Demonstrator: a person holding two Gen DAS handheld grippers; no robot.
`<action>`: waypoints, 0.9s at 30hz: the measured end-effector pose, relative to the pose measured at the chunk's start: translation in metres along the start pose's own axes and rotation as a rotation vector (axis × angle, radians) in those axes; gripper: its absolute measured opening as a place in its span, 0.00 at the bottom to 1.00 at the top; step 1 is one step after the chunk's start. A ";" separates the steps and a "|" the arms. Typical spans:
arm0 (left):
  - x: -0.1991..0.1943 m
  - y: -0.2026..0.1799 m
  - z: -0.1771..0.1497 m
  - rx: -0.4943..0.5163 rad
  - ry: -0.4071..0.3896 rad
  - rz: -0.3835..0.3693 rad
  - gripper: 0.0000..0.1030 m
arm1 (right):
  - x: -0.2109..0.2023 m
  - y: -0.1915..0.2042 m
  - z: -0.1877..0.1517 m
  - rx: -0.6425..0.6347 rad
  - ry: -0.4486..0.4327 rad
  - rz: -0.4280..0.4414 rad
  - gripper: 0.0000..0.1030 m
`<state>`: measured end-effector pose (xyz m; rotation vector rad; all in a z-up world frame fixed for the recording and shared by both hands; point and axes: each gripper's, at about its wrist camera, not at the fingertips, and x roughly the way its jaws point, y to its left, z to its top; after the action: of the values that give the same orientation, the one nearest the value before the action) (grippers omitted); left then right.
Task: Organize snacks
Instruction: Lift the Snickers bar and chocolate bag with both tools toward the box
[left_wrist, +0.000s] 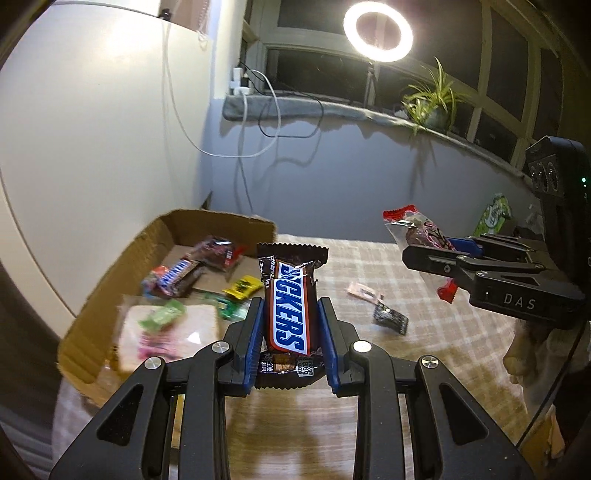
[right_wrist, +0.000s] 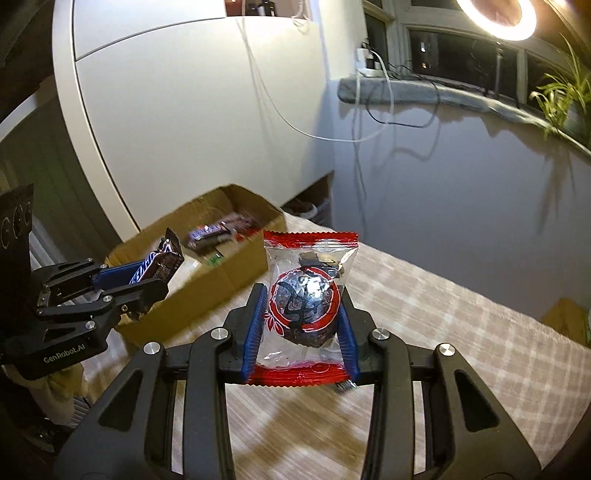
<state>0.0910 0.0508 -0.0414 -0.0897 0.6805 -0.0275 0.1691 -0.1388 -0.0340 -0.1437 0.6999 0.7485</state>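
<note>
My left gripper (left_wrist: 290, 306) is shut on a brown Snickers bar (left_wrist: 290, 299) and holds it upright above the table, just right of the cardboard box (left_wrist: 110, 273). My right gripper (right_wrist: 303, 295) is shut on a clear red-edged packet with a dark round snack (right_wrist: 304, 302), held above the table. In the left wrist view the right gripper (left_wrist: 448, 245) and its packet (left_wrist: 417, 229) show at the right. In the right wrist view the left gripper (right_wrist: 155, 271) with the Snickers bar (right_wrist: 159, 264) shows at the left, over the box's near edge (right_wrist: 207, 295).
The box holds several snacks, among them another Snickers bar (left_wrist: 173, 277) and a pink packet (left_wrist: 162, 332). On the checked tablecloth (left_wrist: 424, 332) lie a small pink packet (left_wrist: 364, 291) and a dark packet (left_wrist: 389, 317). A green bag (left_wrist: 495, 214) stands at the far right.
</note>
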 end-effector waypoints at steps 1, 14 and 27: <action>-0.001 0.004 0.001 -0.003 -0.004 0.004 0.26 | 0.003 0.004 0.004 -0.004 -0.002 0.005 0.37; -0.003 0.046 0.006 -0.046 -0.015 0.050 0.26 | 0.046 0.057 0.037 -0.077 0.004 0.069 0.37; 0.007 0.079 0.011 -0.087 -0.001 0.089 0.26 | 0.094 0.084 0.055 -0.114 0.041 0.105 0.37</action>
<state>0.1030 0.1300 -0.0449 -0.1424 0.6840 0.0878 0.1915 -0.0033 -0.0413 -0.2282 0.7076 0.8892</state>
